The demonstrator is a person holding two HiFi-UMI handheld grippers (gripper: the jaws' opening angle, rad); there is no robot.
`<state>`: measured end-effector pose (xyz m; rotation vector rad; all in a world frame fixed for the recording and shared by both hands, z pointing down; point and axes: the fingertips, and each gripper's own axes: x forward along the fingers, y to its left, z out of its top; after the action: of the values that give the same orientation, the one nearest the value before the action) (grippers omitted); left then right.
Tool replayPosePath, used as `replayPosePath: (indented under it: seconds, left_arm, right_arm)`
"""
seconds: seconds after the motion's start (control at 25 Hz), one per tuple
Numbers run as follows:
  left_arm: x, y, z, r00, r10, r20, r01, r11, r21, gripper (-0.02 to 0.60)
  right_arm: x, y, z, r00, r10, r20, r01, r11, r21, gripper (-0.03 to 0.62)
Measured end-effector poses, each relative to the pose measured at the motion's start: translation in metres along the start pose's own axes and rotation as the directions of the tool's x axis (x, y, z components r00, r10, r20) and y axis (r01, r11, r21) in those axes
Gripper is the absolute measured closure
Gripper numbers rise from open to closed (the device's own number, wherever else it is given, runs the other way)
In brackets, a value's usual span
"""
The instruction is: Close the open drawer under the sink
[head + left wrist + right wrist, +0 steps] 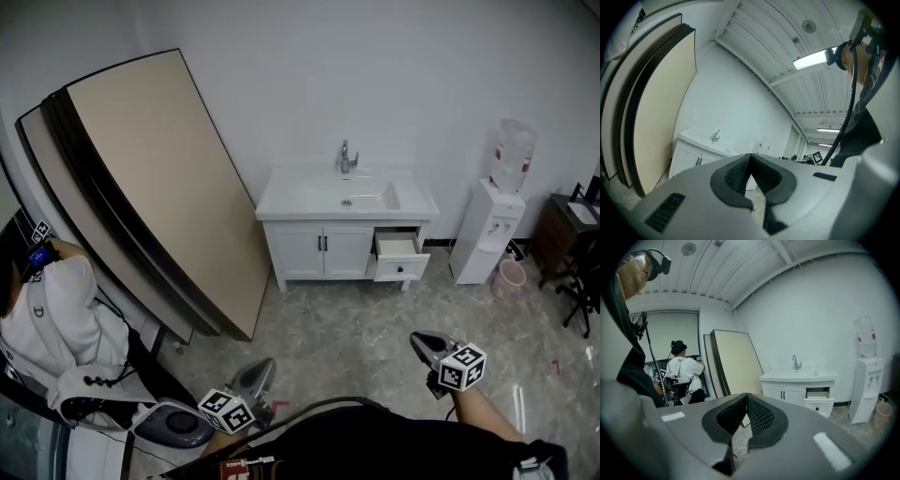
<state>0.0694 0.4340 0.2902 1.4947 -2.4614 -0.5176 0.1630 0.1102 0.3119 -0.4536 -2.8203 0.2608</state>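
A white vanity (323, 248) with a sink and tap stands against the far wall. Its upper right drawer (401, 253) is pulled out; the two cupboard doors to its left are closed. Both grippers are held low over the floor, well short of the vanity. My left gripper (261, 373) has its jaws together with nothing between them, and so does my right gripper (424, 343). In the right gripper view the open drawer (819, 399) shows to the right of the closed tips (746, 396). In the left gripper view the vanity (693, 157) lies left of the closed tips (750, 156); that gripper's body hides the drawer.
Large boards (159, 187) lean on the wall left of the vanity. A water dispenser (492, 234) and a pink bin (509, 278) stand to its right, a dark desk (567, 225) further right. A person in white (66, 319) sits at the left. Grey floor lies between me and the vanity.
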Motion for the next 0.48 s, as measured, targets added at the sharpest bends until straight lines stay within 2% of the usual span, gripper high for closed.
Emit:
replayPosePath:
  seconds: [0.32,0.48]
  left_arm:
    - [0.051,0.098,0.052,0.994,-0.107,-0.034,0.107,0.994,0.007,0.583]
    - [0.065,0.146,0.078,0.989,-0.136,-0.053,0.136,0.991,0.014,0.583]
  right_arm:
    - [0.092,-0.002,0.045,0.996,-0.082,0.03,0.082,0.997,-0.009,0.592]
    - [0.141,0.002,0.061,0.994,-0.107,0.03,0.107,0.994,-0.011,0.592]
